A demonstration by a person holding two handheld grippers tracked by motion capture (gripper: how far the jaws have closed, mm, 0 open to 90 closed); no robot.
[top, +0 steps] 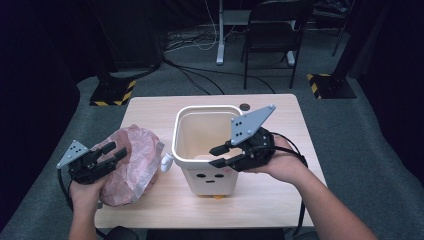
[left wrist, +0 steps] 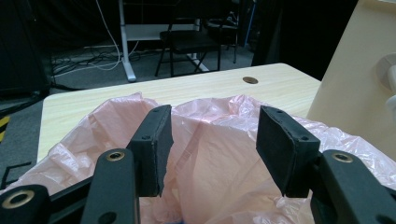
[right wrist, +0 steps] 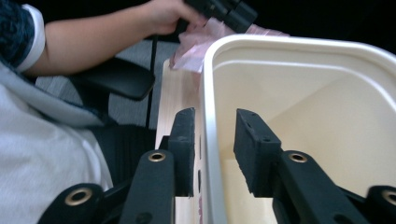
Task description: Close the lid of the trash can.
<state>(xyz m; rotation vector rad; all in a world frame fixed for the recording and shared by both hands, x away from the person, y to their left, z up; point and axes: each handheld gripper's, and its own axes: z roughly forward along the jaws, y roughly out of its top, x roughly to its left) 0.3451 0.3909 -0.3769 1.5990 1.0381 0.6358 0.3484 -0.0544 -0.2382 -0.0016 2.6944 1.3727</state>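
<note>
Straddling the bin [right wrist: 299,93] rim, your right gripper [right wrist: 212,154] has jaws apart, not pressing it; your left gripper [left wrist: 212,149] jaws stand open over the pink bag [left wrist: 215,177].

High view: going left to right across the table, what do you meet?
Left gripper → pink bag → white bin → right gripper
</note>
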